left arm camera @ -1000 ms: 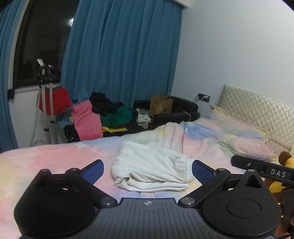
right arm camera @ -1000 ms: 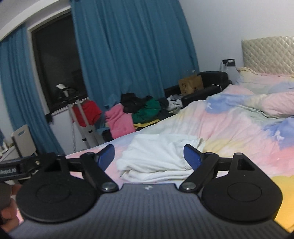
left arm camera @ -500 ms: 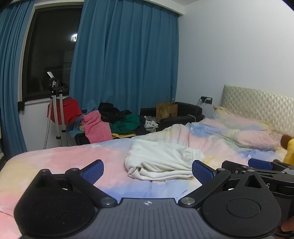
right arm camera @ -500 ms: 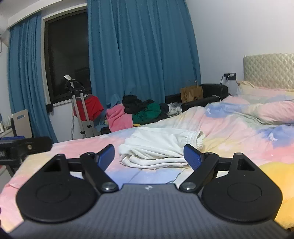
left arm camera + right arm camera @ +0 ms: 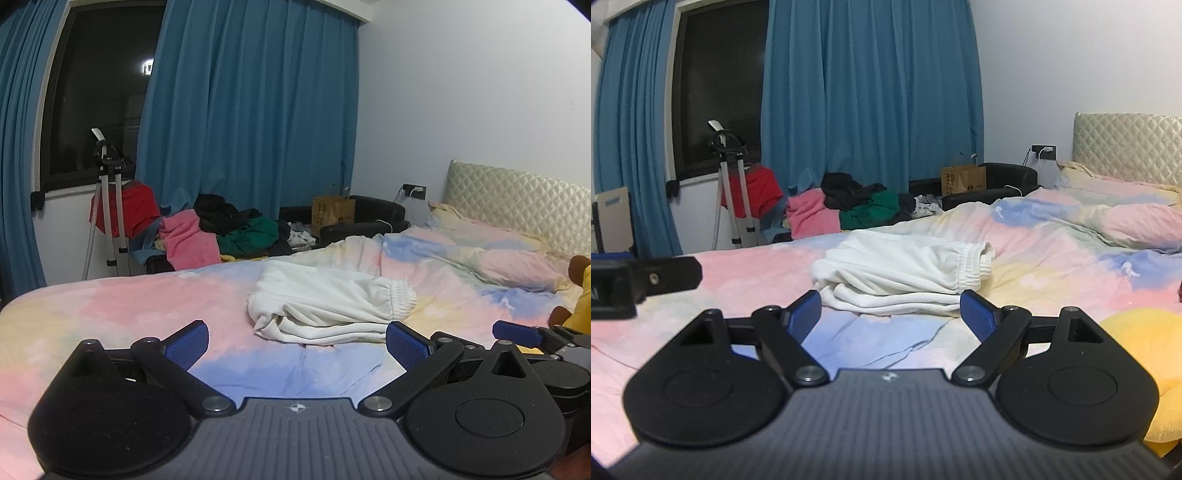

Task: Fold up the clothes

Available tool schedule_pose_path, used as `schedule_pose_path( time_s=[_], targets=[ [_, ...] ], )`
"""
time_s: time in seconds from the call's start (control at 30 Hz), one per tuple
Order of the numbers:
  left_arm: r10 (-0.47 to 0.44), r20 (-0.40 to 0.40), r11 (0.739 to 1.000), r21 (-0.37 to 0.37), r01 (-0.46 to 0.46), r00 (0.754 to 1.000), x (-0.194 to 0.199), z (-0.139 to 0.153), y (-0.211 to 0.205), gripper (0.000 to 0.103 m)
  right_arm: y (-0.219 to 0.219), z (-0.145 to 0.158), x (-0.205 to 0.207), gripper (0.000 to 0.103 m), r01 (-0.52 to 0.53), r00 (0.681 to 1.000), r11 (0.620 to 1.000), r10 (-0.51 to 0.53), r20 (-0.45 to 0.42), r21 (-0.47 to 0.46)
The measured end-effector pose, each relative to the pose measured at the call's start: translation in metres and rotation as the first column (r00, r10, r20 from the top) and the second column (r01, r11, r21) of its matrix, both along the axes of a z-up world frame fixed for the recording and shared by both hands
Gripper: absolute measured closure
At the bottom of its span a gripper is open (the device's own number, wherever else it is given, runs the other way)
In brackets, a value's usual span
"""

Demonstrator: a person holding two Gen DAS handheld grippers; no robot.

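Note:
A folded white garment with an elastic waistband lies on the pastel bedspread, waistband to the right. It also shows in the right wrist view. My left gripper is open and empty, held back from the garment over the bed. My right gripper is open and empty, also short of the garment. The right gripper shows at the right edge of the left wrist view; the left gripper shows at the left edge of the right wrist view.
A pile of clothes lies beyond the bed below the blue curtains. A tripod, a paper bag and a black seat stand behind. Pillows and a quilted headboard are at right; a yellow plush lies close right.
Both grippers have pulled back from the garment and levelled out; it looks smaller and farther. Both stay open and empty.

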State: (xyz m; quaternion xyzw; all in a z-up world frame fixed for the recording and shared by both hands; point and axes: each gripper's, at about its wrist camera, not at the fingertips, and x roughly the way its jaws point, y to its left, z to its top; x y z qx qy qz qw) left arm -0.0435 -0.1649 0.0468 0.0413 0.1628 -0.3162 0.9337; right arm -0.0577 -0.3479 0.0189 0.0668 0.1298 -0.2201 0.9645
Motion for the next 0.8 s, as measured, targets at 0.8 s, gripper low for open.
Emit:
schedule_pose_path(
  time_s=[0.8],
  targets=[
    [0.016, 0.005, 1.000, 0.025, -0.016, 1.000, -0.0036, -0.0010, 0.0011, 0.000, -0.0036, -0.0012, -0.0002, 0.019, 0.018, 0.999, 0.999, -0.017, -0.028, 0.028]
  ],
)
